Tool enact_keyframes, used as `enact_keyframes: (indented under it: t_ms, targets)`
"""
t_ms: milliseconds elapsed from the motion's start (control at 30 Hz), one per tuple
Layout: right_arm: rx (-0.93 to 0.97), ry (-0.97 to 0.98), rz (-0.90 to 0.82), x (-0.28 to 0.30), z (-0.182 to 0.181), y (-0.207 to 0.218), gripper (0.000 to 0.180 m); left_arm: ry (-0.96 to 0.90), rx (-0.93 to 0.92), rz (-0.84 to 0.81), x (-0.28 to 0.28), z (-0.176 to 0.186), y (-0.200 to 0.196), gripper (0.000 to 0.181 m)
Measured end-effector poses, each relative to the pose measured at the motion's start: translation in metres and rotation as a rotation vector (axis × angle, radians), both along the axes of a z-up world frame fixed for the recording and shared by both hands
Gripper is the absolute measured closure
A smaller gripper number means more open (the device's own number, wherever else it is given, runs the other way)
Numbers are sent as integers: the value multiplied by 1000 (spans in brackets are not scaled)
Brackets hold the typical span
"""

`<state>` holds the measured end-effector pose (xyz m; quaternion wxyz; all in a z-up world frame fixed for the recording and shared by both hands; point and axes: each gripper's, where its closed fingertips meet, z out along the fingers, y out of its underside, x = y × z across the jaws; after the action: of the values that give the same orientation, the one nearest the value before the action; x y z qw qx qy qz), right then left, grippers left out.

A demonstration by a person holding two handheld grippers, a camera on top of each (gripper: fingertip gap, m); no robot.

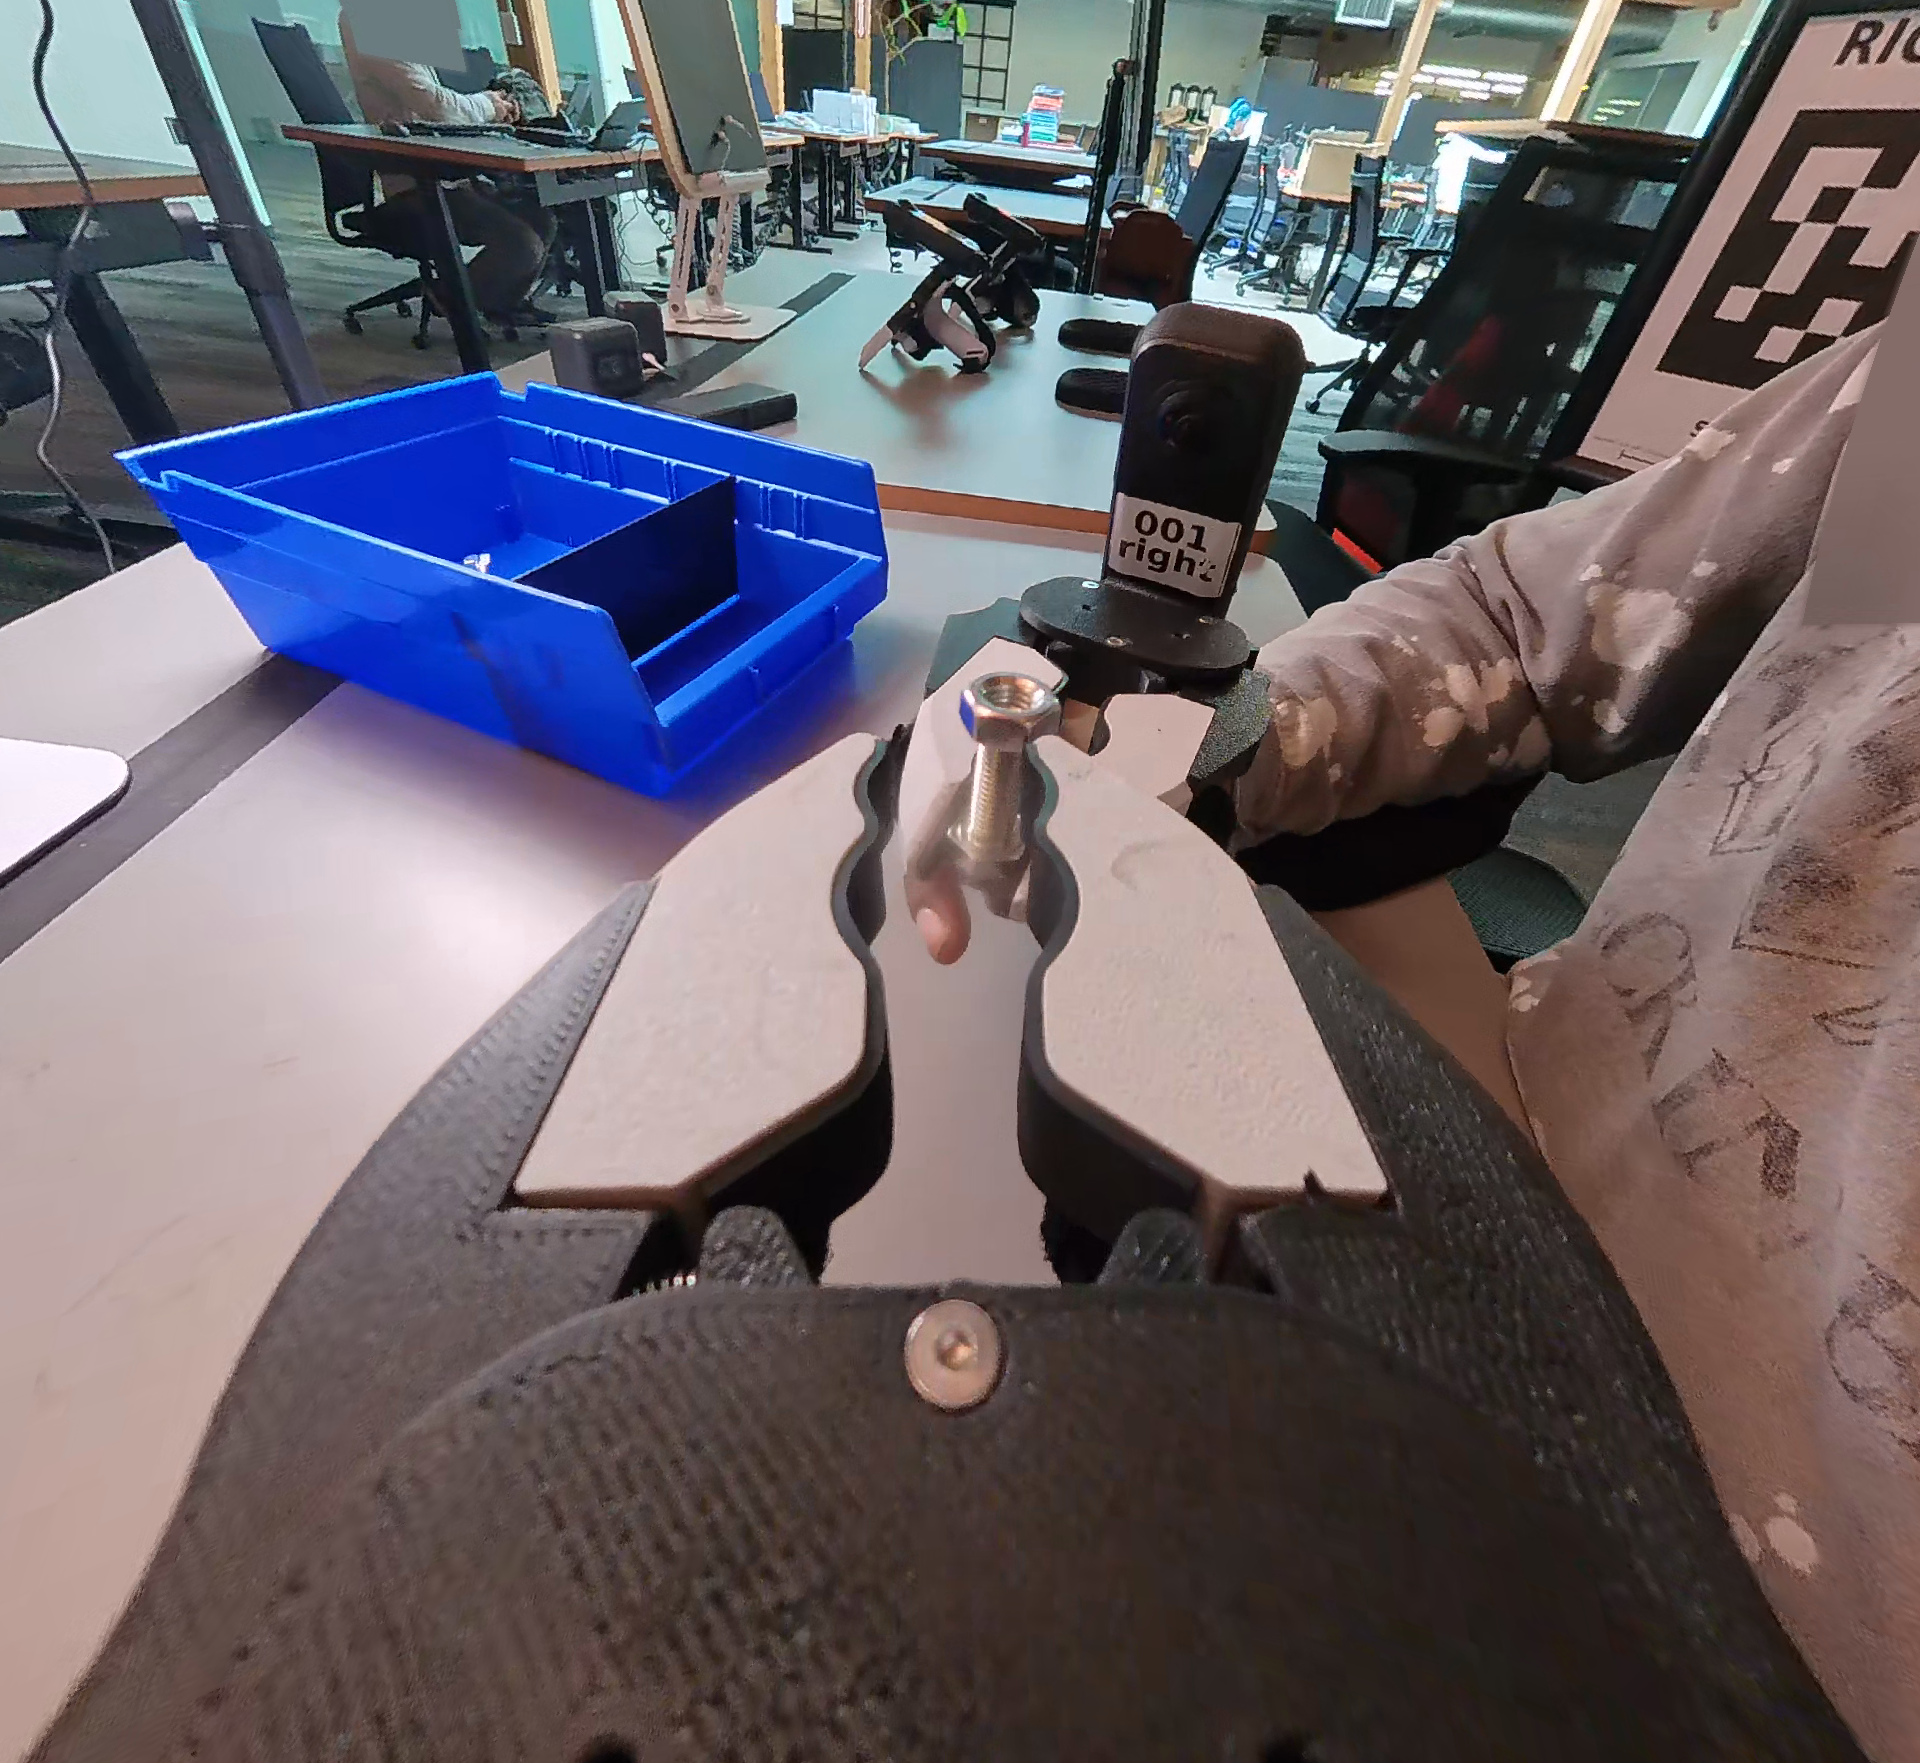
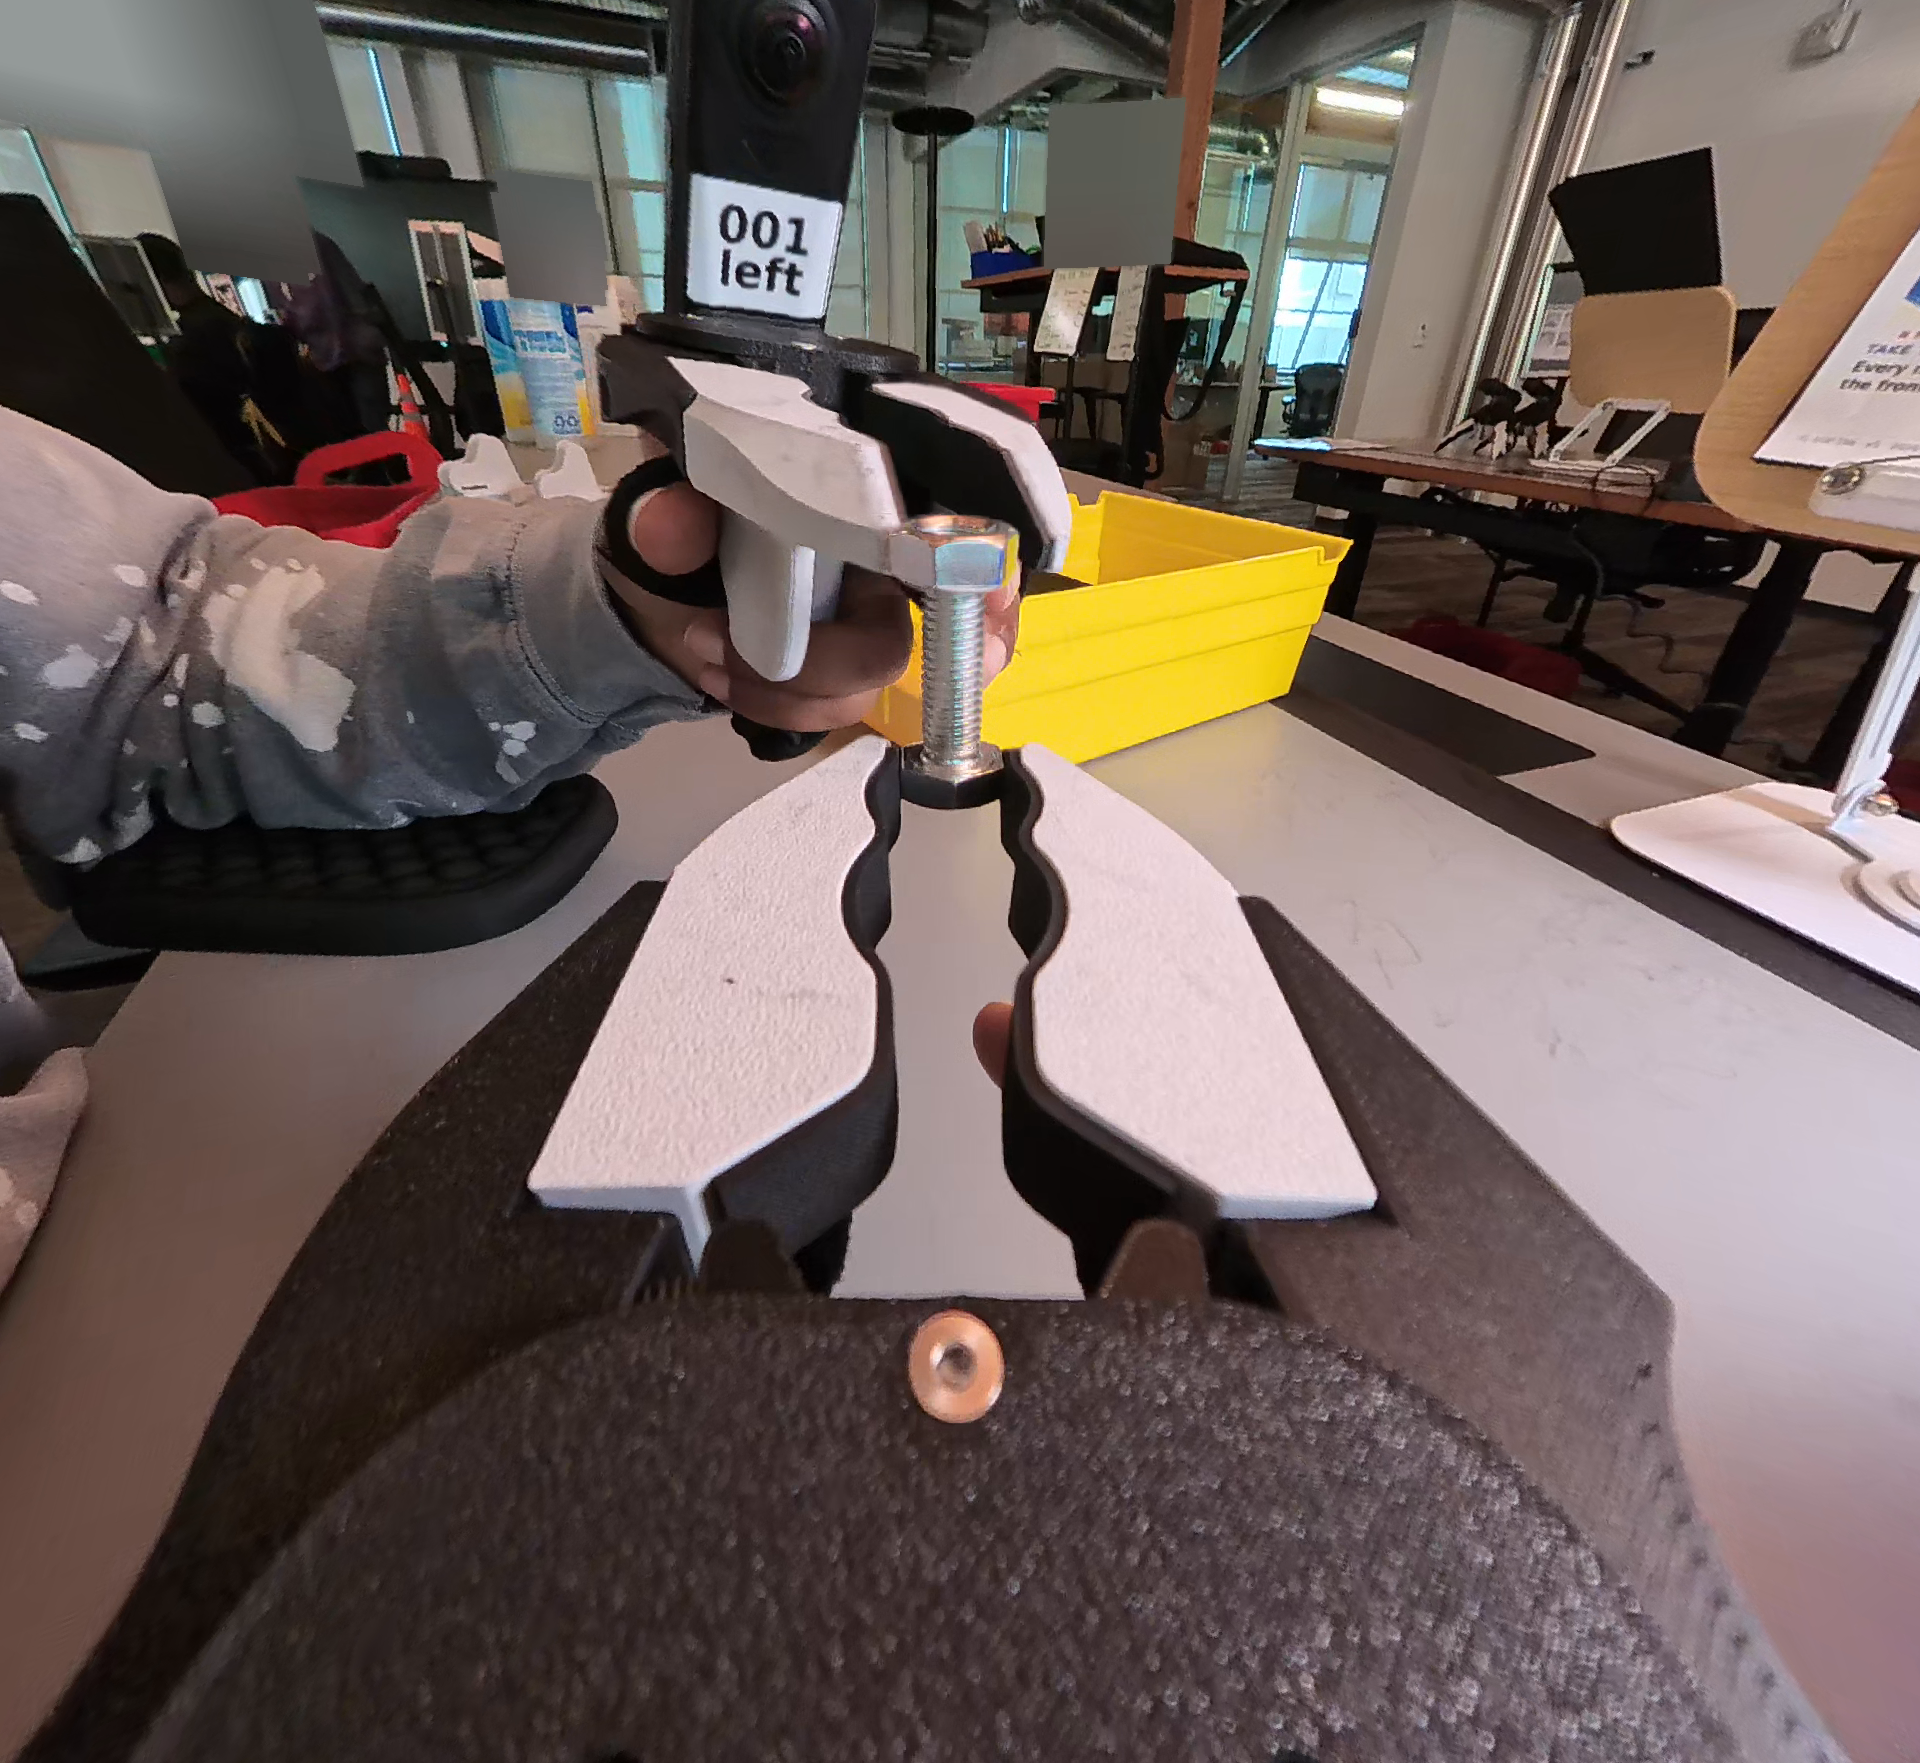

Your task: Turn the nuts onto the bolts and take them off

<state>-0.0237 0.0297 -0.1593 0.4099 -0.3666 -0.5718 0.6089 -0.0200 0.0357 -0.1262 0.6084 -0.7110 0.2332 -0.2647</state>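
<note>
**A:** Where is the bolt (image 2: 954, 664) right now?

**B:** It is off the table (image 2: 1351, 934), spanning the gap between your two grippers, and each one pinches one end of it.

**A:** What is my left gripper (image 1: 966, 835) doing?

**B:** Its fingers are closed on the hex head of the bolt. From the right wrist view, your hand (image 2: 810, 664) and speckled grey sleeve (image 2: 312, 633) sit just behind that head.

**A:** And my right gripper (image 2: 951, 766)?

**B:** It is clamped on the nut (image 1: 997, 705), which sits at the very tip of the bolt's thread. Nearly all the thread shows bare between nut and head. The left wrist view looks into the nut's open hole.

**A:** What lies around the bolt?

**B:** In the left wrist view a blue bin (image 1: 416, 633) stands on the table to the left of the bolt and a little beyond it. A small silvery piece of hardware (image 1: 478, 560) lies in it beside its black divider (image 1: 644, 560); I cannot tell what kind. In the right wrist view a yellow bin (image 2: 1174, 633) stands behind the bolt, to its right.
</note>
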Motion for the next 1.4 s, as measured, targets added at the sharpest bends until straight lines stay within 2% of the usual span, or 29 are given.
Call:
enact_keyframes:
  t_ms: [333,433,667,1100,1200,1400]
  targets:
    - [-4,24,7,3,6,-2,161,-50,15,-30,7,4,-2,158]
    - [-5,63,37,7,14,-5,161,-47,30,16,-3,5,1,164]
    - [-17,23,8,3,7,-2,162,-79,39,-32,9,10,-4,154]
    - [-47,69,47,8,16,-3,162,-102,58,-31,5,12,-4,160]
    - [-34,51,22,5,13,-1,162,-123,59,-51,9,14,-6,155]
    - [6,28,-18,1,7,0,162,-54,68,23,14,8,3,161]
